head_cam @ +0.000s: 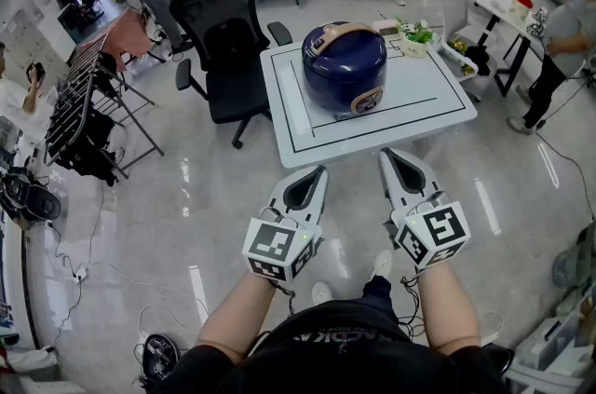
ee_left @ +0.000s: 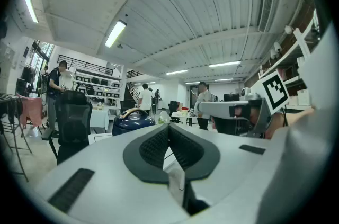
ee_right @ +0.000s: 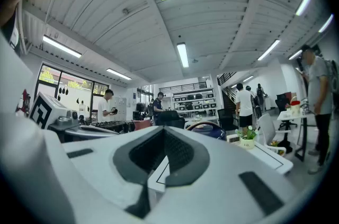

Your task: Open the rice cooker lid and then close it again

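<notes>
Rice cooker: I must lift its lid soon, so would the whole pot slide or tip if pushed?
The rice cooker looks squat and wide, so it probably won't tip easily. The white table seems smooth, so a sideways push might slide it. Its rounded, shiny shell likely offers poor grip; the tan handle looks the surer hold.

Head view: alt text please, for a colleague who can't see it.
A dark blue rice cooker, lid closed, sits on a white table. The left gripper and right gripper hover short of its near edge, both shut and empty.
</notes>
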Demonstrator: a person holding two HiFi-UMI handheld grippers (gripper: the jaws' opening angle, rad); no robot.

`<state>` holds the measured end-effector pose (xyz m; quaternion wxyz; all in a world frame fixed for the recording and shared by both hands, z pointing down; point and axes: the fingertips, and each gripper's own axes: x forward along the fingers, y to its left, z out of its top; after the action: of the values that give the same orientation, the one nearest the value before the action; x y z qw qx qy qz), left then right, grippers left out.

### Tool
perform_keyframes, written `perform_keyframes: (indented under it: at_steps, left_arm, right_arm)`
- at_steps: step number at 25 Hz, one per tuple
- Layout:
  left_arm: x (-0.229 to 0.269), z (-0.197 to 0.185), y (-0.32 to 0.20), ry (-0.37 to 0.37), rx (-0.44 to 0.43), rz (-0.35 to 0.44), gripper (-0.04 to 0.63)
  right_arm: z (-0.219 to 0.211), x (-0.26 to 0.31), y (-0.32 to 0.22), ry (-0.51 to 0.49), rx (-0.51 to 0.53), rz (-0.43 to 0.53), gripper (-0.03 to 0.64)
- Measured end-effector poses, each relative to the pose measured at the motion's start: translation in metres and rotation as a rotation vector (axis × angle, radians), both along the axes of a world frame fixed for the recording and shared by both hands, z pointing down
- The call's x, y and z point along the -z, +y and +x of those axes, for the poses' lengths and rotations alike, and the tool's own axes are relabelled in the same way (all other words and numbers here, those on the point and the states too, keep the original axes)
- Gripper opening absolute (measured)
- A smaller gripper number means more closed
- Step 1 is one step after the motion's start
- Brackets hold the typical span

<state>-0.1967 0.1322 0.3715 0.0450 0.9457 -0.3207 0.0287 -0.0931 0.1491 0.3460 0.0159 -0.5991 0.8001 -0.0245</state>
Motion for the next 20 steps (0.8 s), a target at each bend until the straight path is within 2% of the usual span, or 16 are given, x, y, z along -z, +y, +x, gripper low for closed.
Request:
perform_keyframes:
  at_steps: [11, 14, 15, 16, 18, 19, 20]
  left_arm:
    - [0.001, 0.012, -0.007, 0.009, 0.012, 0.000, 0.003]
    - [0.003, 0.018, -0.010, 0.011, 0.015, 0.002, 0.023]
    - [0.004, 0.020, -0.012, 0.014, 0.015, 0.003, 0.049]
    - [0.005, 0.024, -0.014, 0.017, 0.016, 0.005, 0.098]
    - [0.007, 0.032, -0.020, 0.015, 0.026, 0.014, 0.238]
    - [0.008, 0.036, -0.024, 0.010, 0.034, 0.020, 0.272]
    - [0.008, 0.041, -0.027, 0.006, 0.042, 0.024, 0.296]
  right_arm:
    - [0.010, -0.001, -0.005, -0.019, 0.025, 0.001, 0.002]
    - [0.014, 0.001, -0.009, -0.010, 0.041, 0.008, 0.002]
    - [0.016, 0.003, -0.010, -0.011, 0.051, 0.017, 0.005]
    - [0.019, 0.005, -0.013, -0.013, 0.061, 0.027, 0.041]
    - [0.027, 0.010, -0.020, -0.002, 0.066, 0.050, 0.199]
    - [0.033, 0.011, -0.025, 0.012, 0.063, 0.059, 0.243]
    - [0.039, 0.013, -0.029, 0.024, 0.062, 0.065, 0.244]
